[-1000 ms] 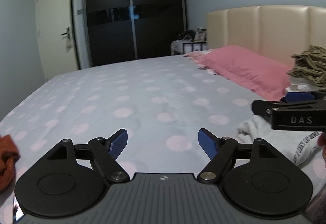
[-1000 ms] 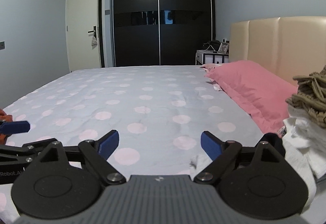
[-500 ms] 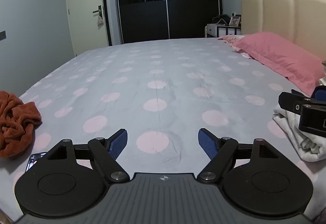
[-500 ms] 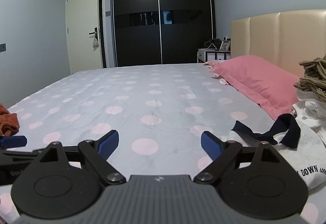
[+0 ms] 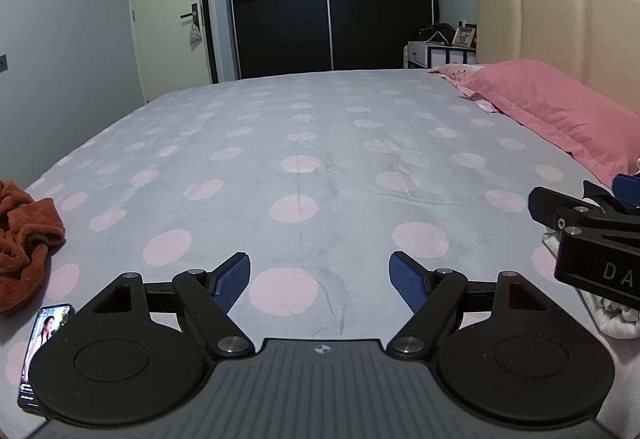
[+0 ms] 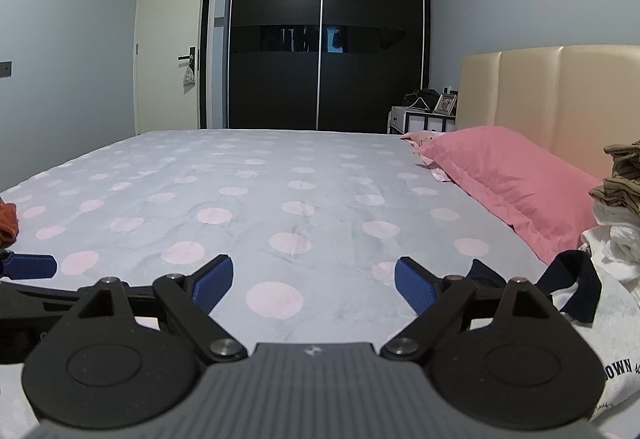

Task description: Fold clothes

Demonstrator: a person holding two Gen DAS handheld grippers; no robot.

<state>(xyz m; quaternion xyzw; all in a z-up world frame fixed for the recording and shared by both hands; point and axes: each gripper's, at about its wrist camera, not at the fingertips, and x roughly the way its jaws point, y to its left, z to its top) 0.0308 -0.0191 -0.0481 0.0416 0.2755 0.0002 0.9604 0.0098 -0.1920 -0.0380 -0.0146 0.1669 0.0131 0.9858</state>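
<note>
Room: bedroom with a bed (image 5: 320, 143) under a grey sheet with pink dots, a dark wardrobe (image 6: 324, 35) and a cream door (image 6: 168, 39) behind it.
Left gripper (image 5: 320, 281): released, blue pads spread wide, nothing between them; it hangs low over the near edge of the bed.
Right gripper (image 6: 314, 283): also released, pads apart and empty, over the near edge, to the right of the left one.
White shirt (image 6: 612, 303): lies at the bed's near right corner, just beside the right gripper's right finger; it has a dark collar (image 6: 576, 279) and printed letters.
Clothes pile (image 6: 620, 175): olive and white items stacked behind the shirt, by the headboard (image 6: 560, 87).
Pillow (image 5: 548, 107): pink, along the bed's right edge.
Orange cloth (image 5: 24, 239): crumpled at the left edge.
Phone (image 5: 40, 343): screen lit, at the near left corner, partly hidden by the left gripper.
</note>
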